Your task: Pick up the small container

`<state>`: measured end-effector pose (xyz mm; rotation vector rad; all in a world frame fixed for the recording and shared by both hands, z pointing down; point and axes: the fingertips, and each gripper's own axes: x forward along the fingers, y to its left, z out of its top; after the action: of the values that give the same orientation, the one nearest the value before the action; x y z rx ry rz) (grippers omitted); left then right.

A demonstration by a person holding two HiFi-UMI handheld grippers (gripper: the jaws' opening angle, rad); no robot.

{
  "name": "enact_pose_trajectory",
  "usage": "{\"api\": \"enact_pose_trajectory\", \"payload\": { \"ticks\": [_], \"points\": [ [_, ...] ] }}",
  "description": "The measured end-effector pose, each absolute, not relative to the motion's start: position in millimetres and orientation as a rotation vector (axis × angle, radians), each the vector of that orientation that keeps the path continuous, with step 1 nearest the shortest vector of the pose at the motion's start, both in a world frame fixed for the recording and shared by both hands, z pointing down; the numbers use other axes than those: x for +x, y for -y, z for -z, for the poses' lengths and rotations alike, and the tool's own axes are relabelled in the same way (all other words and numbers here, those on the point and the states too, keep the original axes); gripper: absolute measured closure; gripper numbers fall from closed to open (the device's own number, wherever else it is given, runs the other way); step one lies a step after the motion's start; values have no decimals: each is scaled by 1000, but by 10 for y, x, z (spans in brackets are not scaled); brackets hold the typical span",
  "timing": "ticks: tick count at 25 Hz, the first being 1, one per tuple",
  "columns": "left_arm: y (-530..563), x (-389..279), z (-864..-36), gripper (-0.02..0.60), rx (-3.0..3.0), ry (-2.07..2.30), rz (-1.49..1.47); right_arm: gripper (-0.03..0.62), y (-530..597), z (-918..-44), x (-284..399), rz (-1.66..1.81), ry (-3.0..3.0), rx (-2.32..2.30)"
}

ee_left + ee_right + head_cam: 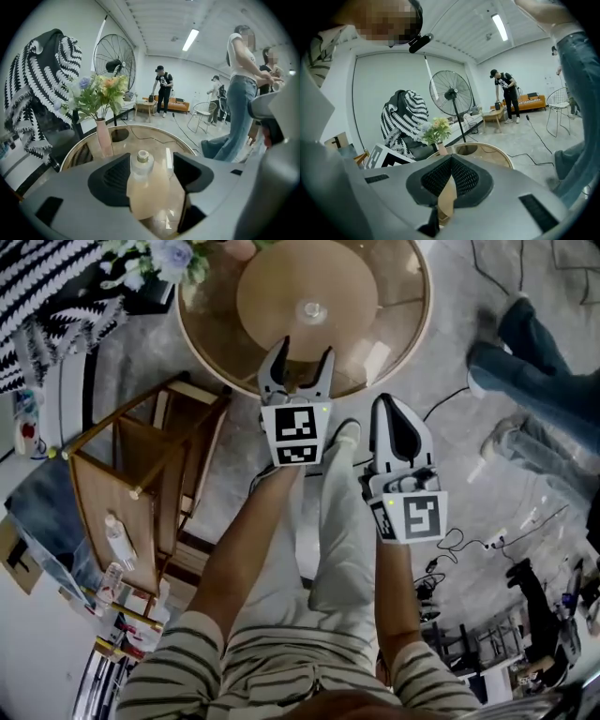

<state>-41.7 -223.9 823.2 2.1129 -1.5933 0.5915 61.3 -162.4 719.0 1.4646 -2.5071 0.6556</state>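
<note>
Left gripper view: the left gripper has its jaws spread, and the small container, a pale capped bottle, shows between them nearer the left pad, though contact is hard to judge. In the head view it stands mid-way across the round table, just ahead of the tips. The right gripper has its jaws pressed together, empty; a vase of flowers and a pedestal fan stand beyond.
</note>
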Motion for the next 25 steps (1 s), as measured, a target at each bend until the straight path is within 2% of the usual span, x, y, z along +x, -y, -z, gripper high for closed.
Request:
{"api": "enact_pose_trajectory", "payload": {
  "ticks": [5, 13, 25],
  "points": [
    [2416, -370, -8496, 256, 2158, 1603, -626, 595, 1660, -7327, 626, -670, 2507, 1465],
    [2591, -348, -8834, 202, 2164, 1615, -663, 595, 1660, -7440, 643, -676, 2508, 1441],
    [2867, -403, -9230, 180, 2084, 1653, -677, 594, 1679, -7623, 648, -699, 2486, 1418]
  ]
}}
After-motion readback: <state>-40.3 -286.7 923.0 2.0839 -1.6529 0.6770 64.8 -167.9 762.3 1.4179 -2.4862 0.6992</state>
